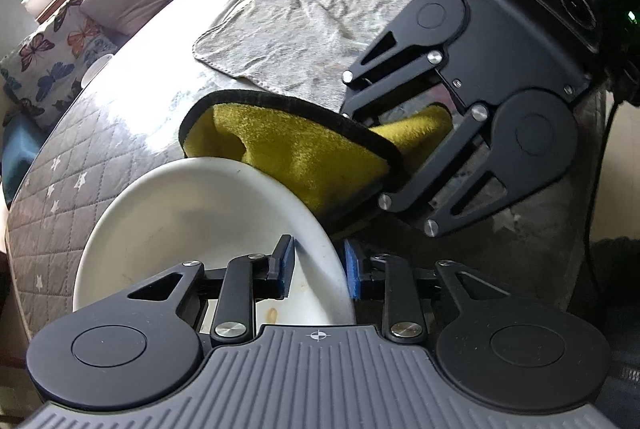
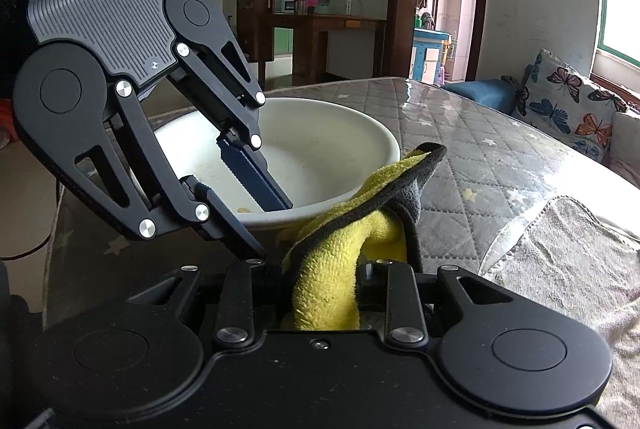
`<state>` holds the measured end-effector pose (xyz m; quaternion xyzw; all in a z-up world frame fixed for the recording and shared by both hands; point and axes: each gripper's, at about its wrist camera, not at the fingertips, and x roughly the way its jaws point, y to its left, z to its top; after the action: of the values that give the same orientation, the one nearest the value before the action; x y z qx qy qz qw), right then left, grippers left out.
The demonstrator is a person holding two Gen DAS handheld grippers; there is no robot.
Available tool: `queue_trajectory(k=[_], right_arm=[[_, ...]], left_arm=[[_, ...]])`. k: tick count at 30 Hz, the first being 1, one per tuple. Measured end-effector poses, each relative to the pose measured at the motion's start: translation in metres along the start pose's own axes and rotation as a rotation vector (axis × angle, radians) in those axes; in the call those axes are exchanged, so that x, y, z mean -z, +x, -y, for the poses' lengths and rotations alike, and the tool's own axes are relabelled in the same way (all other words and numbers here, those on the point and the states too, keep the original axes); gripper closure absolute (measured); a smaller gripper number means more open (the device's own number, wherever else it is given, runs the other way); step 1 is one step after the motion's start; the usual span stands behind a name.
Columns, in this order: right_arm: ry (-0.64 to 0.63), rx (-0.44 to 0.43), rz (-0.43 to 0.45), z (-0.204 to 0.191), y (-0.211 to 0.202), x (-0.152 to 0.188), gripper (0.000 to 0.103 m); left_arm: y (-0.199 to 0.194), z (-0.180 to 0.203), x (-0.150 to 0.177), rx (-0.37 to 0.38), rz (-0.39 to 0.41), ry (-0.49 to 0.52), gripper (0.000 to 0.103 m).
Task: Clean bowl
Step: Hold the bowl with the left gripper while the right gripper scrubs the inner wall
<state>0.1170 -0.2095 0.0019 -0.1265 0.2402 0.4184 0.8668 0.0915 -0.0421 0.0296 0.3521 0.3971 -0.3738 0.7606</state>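
Bowl (image 1: pixel 200 213): rigid, glazed, probably slippery and breakable; left gripper (image 1: pixel 318 263) jaws clamp its rim. Right gripper (image 2: pixel 324 293) jaws clench soft yellow cloth (image 2: pixel 332 269).

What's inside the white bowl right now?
Inside the white bowl are one of the left gripper's fingers, a few small brownish food specks and faint smears. The gripper's body hides the near part.
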Motion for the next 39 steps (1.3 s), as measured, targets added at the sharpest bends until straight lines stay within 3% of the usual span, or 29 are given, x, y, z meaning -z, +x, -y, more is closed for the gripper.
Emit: queue_trajectory(k=[17, 39], right_arm=[[0.002, 0.035, -0.003, 0.012, 0.011, -0.006, 0.072], [-0.028, 0.023, -0.010, 0.007, 0.004, -0.002, 0.072]], left_arm=[[-0.006, 0.016, 0.015, 0.031, 0.008, 0.050, 0.078], [0.004, -0.002, -0.006, 0.009, -0.005, -0.001, 0.071]])
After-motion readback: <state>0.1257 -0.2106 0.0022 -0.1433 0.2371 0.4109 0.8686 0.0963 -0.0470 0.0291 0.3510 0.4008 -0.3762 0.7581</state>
